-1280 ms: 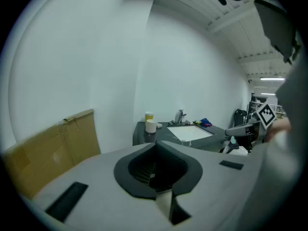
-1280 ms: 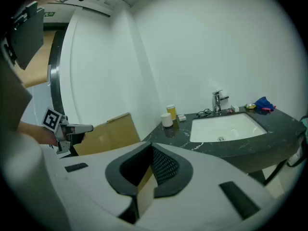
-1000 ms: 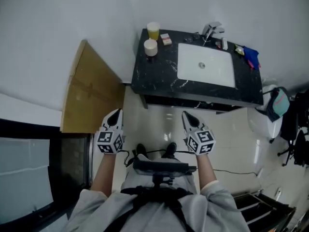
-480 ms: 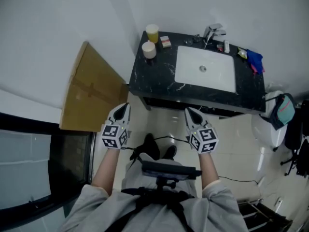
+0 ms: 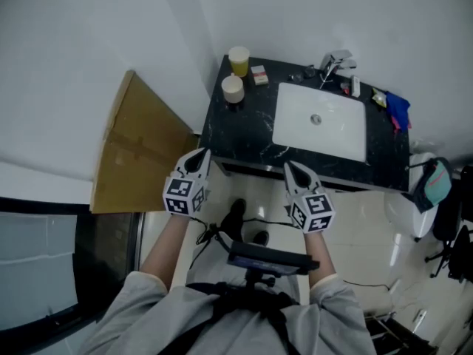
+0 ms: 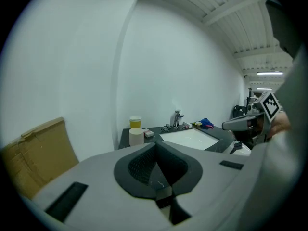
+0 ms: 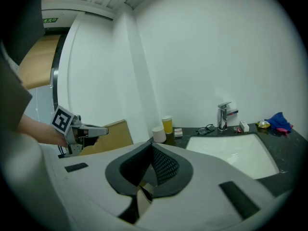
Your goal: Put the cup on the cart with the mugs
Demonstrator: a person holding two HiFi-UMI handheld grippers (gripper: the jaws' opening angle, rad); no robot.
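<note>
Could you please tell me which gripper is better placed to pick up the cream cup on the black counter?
Left, probably. The cream cup stands at the black marble counter's left end, nearer the left gripper; the right gripper is opposite the white sink. Both are shut, empty.

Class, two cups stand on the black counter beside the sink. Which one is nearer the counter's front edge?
The cream cup. The yellow cup stands behind it, in the back corner.

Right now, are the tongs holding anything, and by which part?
Nothing is held. The left tongs and the right tongs are both shut and empty, apart from the black marble counter.
</note>
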